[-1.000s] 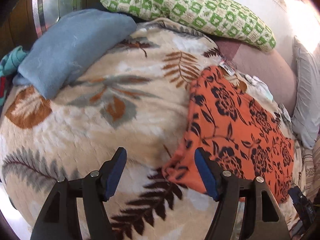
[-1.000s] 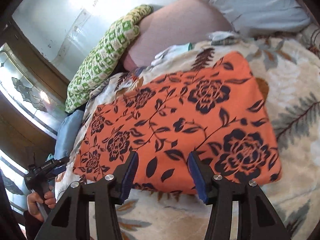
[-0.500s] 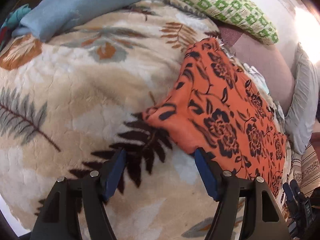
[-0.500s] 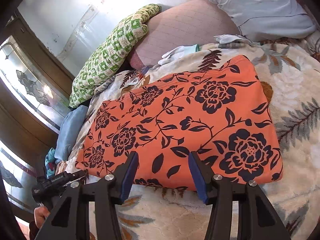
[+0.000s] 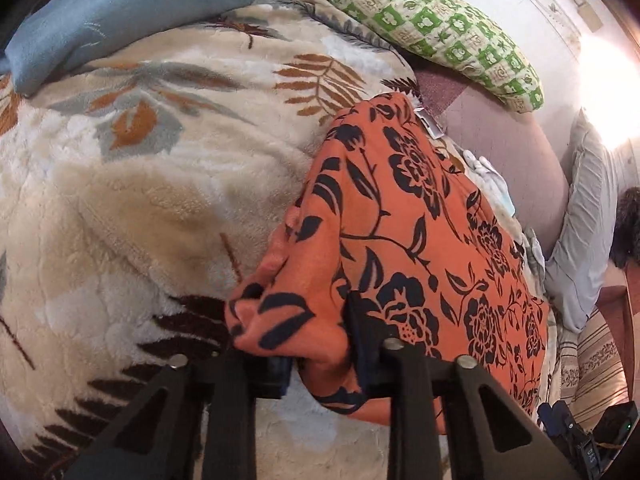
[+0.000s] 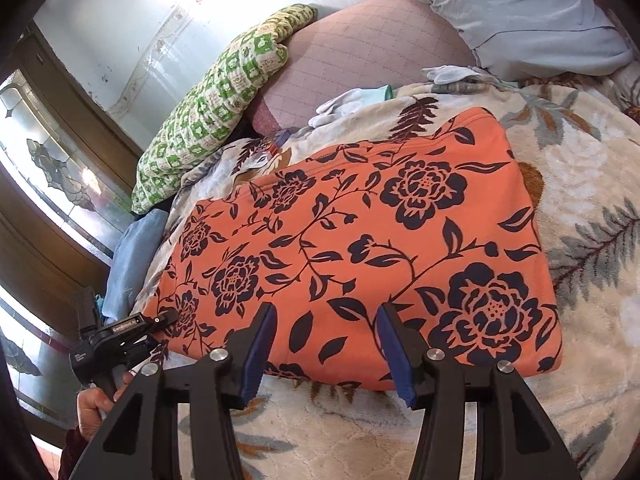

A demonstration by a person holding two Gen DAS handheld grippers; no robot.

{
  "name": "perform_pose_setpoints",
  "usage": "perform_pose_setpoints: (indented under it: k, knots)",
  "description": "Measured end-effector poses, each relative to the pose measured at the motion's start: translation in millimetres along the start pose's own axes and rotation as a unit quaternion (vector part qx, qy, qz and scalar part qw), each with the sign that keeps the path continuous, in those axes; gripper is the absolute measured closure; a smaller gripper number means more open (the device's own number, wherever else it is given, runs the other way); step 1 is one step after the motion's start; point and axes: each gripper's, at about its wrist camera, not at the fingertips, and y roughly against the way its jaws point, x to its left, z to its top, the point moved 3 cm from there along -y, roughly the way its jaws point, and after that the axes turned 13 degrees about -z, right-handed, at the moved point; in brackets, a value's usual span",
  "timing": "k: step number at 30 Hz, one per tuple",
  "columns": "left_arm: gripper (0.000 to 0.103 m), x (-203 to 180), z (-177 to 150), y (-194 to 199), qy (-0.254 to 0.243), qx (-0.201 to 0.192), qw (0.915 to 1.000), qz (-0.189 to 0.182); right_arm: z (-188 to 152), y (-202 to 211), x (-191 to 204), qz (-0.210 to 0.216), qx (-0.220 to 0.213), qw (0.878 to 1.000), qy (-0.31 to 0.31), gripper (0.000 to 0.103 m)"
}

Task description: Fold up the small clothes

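Note:
An orange cloth with black flowers (image 5: 420, 240) lies flat on a cream leaf-print blanket (image 5: 140, 200). My left gripper (image 5: 316, 344) is shut on the cloth's near corner, which bunches between the blue pads. In the right wrist view the same cloth (image 6: 360, 240) spreads wide, and my right gripper (image 6: 326, 344) is open just above its near edge, with the pads apart. The left gripper (image 6: 160, 320) also shows there at the cloth's left corner, held by a hand.
A green patterned pillow (image 5: 420, 12) and a blue pillow (image 5: 112, 4) lie at the back of the bed. A pink cushion (image 6: 360, 48), a grey pillow (image 6: 520, 12) and pale gloves (image 6: 352, 100) lie beyond the cloth.
My left gripper moved forward onto the cloth's corner and shut on it. My right gripper stayed open and moved slightly closer over the near edge.

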Motion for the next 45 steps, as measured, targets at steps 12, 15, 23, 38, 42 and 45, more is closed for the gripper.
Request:
perform_pose_setpoints:
  k: [12,15,23,38,42,45]
  knots:
    - [0.087,-3,0,0,-0.008,-0.018,0.9997,-0.011,-4,-18,-37,-0.009,0.047,0.996,-0.080,0.047]
    - [0.089,-11,-2,6,-0.023,-0.034,0.9991,-0.008,-5,-22,-49,0.012,0.057,0.992,-0.116,0.047]
    - [0.090,-55,-1,37,-0.090,-0.079,0.9924,-0.027,-5,-28,-3,0.050,0.045,0.995,-0.068,0.049]
    - [0.091,-209,-32,47,-0.282,-0.067,0.9557,-0.049,15,-2,-77,0.065,0.040,0.978,-0.194,0.053]
    - [0.091,-267,-62,27,-0.325,-0.045,0.9423,-0.069,10,13,-134,0.056,0.032,0.961,-0.268,0.054]
    - [0.091,-308,-99,-5,-0.357,-0.012,0.9293,-0.093,10,28,-169,0.045,0.013,0.957,-0.287,0.054]
